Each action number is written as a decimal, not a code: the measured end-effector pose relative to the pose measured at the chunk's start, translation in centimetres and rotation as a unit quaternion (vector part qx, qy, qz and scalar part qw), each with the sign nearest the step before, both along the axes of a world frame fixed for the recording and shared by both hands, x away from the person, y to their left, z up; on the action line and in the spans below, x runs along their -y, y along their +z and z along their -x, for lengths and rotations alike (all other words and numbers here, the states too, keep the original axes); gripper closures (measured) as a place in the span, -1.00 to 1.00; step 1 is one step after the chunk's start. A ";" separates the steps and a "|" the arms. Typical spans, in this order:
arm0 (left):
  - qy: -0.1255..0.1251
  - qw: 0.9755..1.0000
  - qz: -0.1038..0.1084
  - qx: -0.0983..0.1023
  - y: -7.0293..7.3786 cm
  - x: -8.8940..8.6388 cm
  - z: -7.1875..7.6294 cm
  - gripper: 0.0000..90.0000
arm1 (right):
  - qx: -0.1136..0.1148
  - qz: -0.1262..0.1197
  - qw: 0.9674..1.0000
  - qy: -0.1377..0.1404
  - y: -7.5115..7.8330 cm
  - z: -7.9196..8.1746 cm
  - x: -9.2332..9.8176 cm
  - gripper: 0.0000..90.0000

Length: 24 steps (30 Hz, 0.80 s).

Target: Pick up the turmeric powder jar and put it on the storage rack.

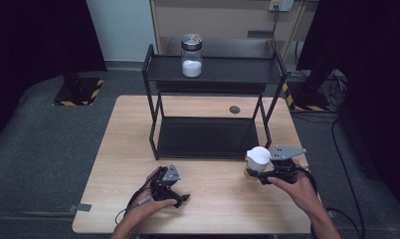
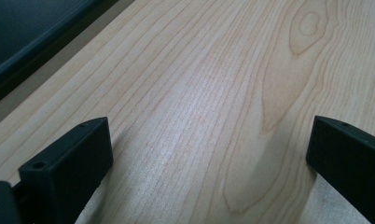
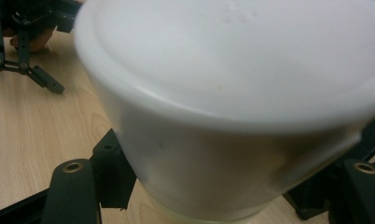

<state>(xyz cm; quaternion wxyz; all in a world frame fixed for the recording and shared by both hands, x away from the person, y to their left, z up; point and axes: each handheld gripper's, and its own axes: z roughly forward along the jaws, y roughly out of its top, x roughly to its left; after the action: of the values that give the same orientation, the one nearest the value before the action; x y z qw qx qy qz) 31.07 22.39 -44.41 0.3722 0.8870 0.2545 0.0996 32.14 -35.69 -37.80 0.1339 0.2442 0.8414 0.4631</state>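
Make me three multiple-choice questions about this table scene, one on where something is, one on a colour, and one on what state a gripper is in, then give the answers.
1. Where does the glass jar with white powder stand?
A. on the top shelf of the black rack
B. on the rack's bottom shelf
C. on the bare wooden table

2. What colour is the lid of the container at the right gripper?
A. red
B. white
C. black

3. How do the jaws of the left gripper stand?
A. clamped on the jar
C. shut on a cloth
B. open, nothing between them

Answers:
1: A, the high view shows the jar up on the top shelf.
2: B, the right gripper view shows a white lid close up.
3: B, the left gripper view shows only bare wood between the spread jaws.
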 end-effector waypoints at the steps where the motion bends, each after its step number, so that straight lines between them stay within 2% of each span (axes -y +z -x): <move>1: 0.000 1.000 0.000 0.000 0.0 0.0 0.0 -1.00 | 0.000 0.000 1.000 0.002 0.2 -0.1 0.0 -0.30; 11: 0.000 1.000 0.000 0.000 0.0 0.0 0.0 -1.00 | 0.002 -0.013 1.000 0.026 2.7 -1.3 0.2 -0.30; 14: 0.000 1.000 0.000 0.000 0.0 0.0 0.0 -1.00 | 0.000 -0.021 0.999 0.034 3.1 -1.6 0.2 -0.30; 24: 0.000 1.000 0.000 0.000 0.0 0.0 0.0 -1.00 | -0.002 -0.025 0.998 0.050 4.6 -2.7 -0.1 -0.30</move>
<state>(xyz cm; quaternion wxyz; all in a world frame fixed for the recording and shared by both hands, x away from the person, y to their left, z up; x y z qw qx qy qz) 31.06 22.38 -44.41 0.3721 0.8870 0.2546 0.0997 34.86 -35.62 -33.21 0.1027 0.2063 0.8407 0.4900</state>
